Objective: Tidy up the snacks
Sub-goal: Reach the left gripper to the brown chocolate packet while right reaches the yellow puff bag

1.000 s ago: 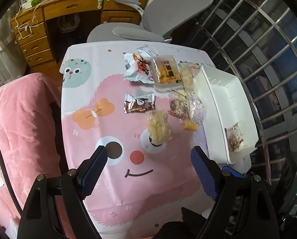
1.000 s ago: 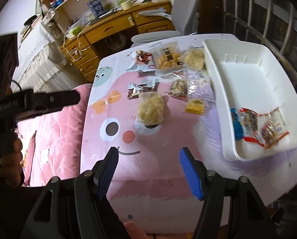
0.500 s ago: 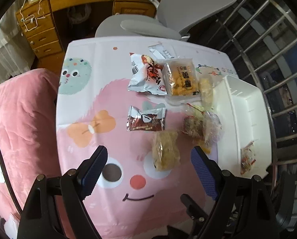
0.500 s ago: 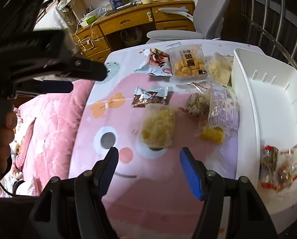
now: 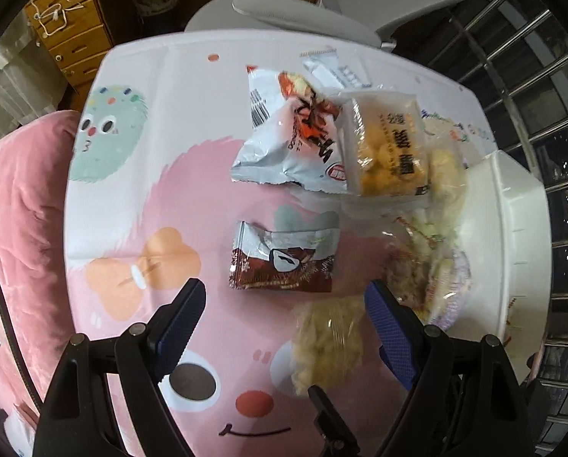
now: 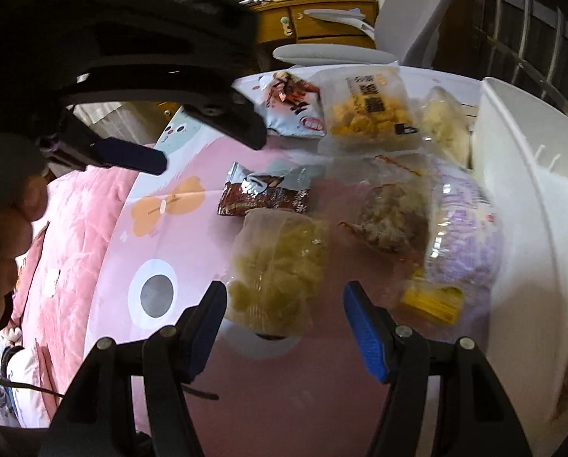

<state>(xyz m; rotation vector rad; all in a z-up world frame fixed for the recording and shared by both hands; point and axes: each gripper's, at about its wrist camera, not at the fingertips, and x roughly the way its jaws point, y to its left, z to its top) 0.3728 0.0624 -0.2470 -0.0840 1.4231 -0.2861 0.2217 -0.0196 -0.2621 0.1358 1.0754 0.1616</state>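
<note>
Snacks lie scattered across the middle and right of both frames on a pink cartoon tablecloth [image 5: 139,205]. Nearest, at the bottom of the left wrist view, the left gripper [image 5: 285,310] has its blue-padded jaws spread wide with nothing between them; just above its tips sits a dark brown foil packet [image 5: 284,259]. At the lower right of that view, beside the right-hand pad, is a clear bag of pale yellow puffs [image 5: 327,342].

In the right wrist view the right gripper [image 6: 285,314] is likewise wide open and empty at the bottom of the frame, with the same puff bag [image 6: 278,266] just beyond its tips, slightly left of centre. Right of it lie a small yellow packet [image 6: 432,301], a clear bag with purple print [image 6: 463,224] and a bag of brownish mix [image 6: 394,213]. A white bin [image 6: 524,175] fills the right edge, touching the snack pile.

Farther up are a white chip bag [image 5: 287,137] and, overlapping its right side, a clear pack of orange pieces [image 5: 386,148]. At the top stands a grey office chair [image 5: 322,11] before a wooden desk [image 5: 93,26].
</note>
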